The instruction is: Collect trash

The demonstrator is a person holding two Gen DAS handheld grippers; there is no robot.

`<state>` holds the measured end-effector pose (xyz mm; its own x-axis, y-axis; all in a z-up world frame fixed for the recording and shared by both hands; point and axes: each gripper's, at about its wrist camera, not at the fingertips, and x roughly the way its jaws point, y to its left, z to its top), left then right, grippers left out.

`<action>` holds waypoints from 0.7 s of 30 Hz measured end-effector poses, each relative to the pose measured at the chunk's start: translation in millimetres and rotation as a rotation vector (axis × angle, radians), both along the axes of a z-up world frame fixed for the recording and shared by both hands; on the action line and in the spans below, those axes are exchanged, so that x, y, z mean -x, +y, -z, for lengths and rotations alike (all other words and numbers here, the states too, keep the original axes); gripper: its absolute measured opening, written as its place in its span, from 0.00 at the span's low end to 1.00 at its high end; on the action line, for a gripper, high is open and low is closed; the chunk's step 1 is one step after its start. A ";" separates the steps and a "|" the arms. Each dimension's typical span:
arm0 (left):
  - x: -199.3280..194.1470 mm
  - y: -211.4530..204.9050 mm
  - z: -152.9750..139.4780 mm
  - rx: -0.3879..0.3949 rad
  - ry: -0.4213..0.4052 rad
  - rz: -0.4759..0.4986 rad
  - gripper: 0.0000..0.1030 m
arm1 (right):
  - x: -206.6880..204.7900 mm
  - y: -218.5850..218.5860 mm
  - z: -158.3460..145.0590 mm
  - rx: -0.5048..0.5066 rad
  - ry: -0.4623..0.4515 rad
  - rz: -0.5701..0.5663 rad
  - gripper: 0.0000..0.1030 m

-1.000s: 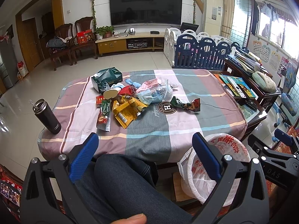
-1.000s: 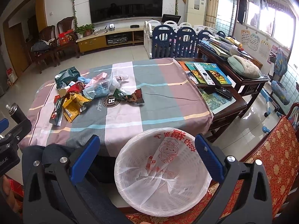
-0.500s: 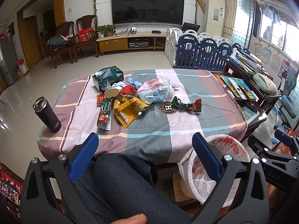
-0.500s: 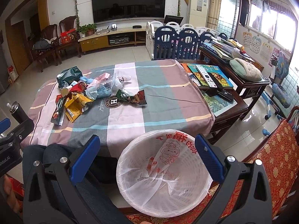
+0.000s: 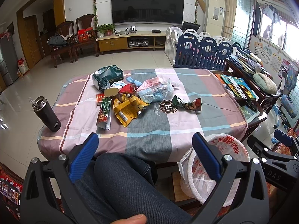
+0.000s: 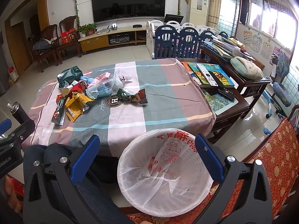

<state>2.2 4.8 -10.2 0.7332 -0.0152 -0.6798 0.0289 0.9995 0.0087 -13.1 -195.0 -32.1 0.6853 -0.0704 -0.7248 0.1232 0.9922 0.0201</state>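
Little shift since earlier: both claws wide, empty, short of tabletop. Wrappers ahead: light, crinkly, slippery; pinch at a raised fold. Bin directly below right claw.

Near half of table bare; wrapper pile far left; tumbler at left edge; bin mouth unobstructed.

The right gripper hangs with its jaws spread wide above a white bin lined with a printed plastic bag. Beyond it, wrappers lie heaped on the far left of the counter, a dark green packet just right of them
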 end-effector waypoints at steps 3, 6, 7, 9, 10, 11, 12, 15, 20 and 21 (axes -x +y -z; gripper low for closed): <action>-0.1 0.1 -0.1 0.000 0.000 -0.001 0.97 | 0.0 -0.2 0.0 0.001 -0.001 0.000 0.97; -0.1 0.0 -0.1 0.000 0.001 -0.001 0.97 | -0.3 -0.4 0.1 -0.001 0.000 0.001 0.97; -0.1 0.0 -0.1 0.000 0.001 -0.001 0.97 | -0.3 -0.7 0.1 0.000 0.001 0.001 0.97; -0.2 0.1 -0.1 0.000 0.001 -0.001 0.97 | -0.2 -0.5 0.3 0.000 0.002 0.001 0.97; 0.0 0.0 -0.1 0.001 0.001 -0.001 0.97 | -0.2 0.2 0.4 -0.001 0.002 0.001 0.97; -0.2 0.0 -0.1 0.000 0.001 -0.001 0.97 | -0.1 2.2 1.0 -0.002 0.002 0.000 0.97; -0.1 -0.1 -0.1 0.000 0.001 -0.001 0.97 | -0.3 3.8 1.3 -0.002 0.002 0.000 0.97; -0.4 0.0 -0.1 0.000 0.002 -0.001 0.97 | -0.2 3.6 1.4 -0.002 0.002 0.000 0.97; 0.6 -0.1 2.1 0.000 0.003 0.000 0.97 | -0.1 5.0 2.3 -0.002 0.002 -0.001 0.97; 0.8 -0.1 2.2 0.000 0.003 0.000 0.97 | -0.1 5.0 2.4 -0.003 0.002 -0.001 0.97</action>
